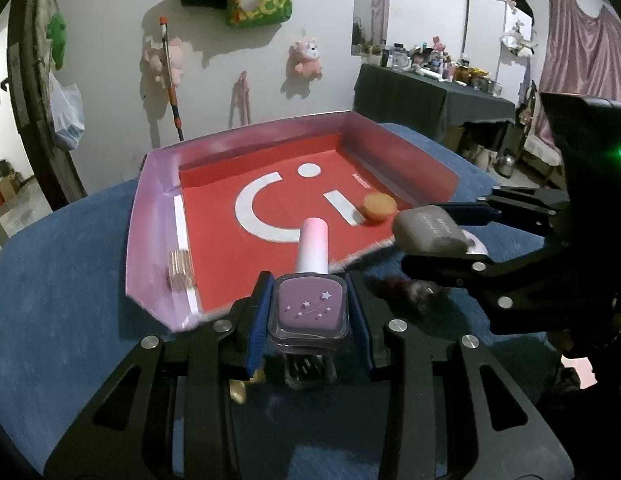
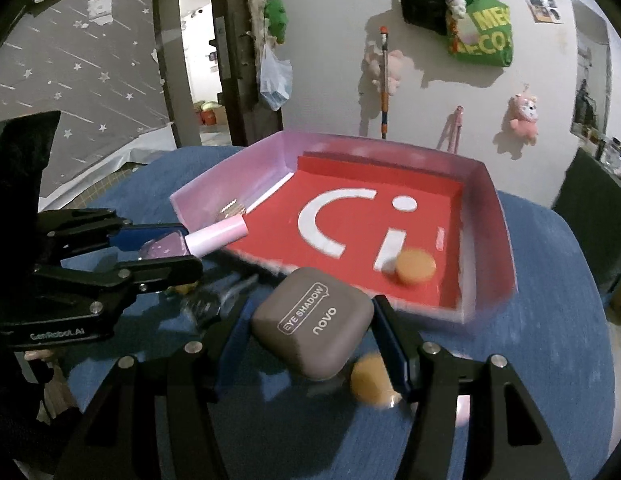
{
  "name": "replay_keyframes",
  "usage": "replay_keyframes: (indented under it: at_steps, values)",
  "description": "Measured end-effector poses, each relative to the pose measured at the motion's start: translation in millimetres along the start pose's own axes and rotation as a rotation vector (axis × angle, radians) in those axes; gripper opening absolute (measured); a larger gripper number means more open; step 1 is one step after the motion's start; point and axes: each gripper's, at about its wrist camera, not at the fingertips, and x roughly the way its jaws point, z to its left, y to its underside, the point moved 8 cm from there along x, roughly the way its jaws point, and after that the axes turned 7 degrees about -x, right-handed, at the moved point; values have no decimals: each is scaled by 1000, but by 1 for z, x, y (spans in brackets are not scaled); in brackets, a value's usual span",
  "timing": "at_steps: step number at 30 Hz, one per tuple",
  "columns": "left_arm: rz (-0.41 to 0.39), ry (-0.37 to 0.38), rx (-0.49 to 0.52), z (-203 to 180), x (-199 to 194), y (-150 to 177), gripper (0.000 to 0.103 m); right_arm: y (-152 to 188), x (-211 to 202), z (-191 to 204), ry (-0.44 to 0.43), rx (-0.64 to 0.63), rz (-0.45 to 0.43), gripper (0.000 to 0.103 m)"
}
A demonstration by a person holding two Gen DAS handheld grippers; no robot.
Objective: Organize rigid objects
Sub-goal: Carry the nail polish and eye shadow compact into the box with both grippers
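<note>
Looking along the left gripper (image 1: 310,312), we see its blue pads pinched on the glass sides of the purple nail polish bottle (image 1: 309,308), jaws nearly shut because the bottle is narrow. The pink cap aims at twelve o'clock toward the pink-walled box (image 1: 150,216), so we judge the bottle can go in cap first. At three o'clock the right gripper (image 1: 438,240) carries the eye shadow case (image 1: 428,232) over the box's near rim. An orange puff (image 1: 378,209) already lies inside.

From the right wrist, the right gripper's jaws stand partly open, clamped across the grey case's flat sides, which keeps its lid level. The box sits at twelve o'clock, the left gripper at nine. A blurred second orange puff (image 2: 370,378) lies on the blue cloth (image 2: 550,320) at five o'clock of the case.
</note>
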Motion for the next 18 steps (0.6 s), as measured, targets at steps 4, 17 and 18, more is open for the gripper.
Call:
replay_keyframes:
  at_steps: [4, 17, 18]
  values:
    - [37, 1, 10, 11, 24, -18, 34, -21, 28, -14, -63, 20, 40, 63]
    - [198, 15, 3, 39, 94, -18, 34, -33, 109, -32, -123, -96, 209, 63]
    - [203, 15, 5, 40, 97, -17, 34, -32, 113, -32, -129, -101, 218, 63]
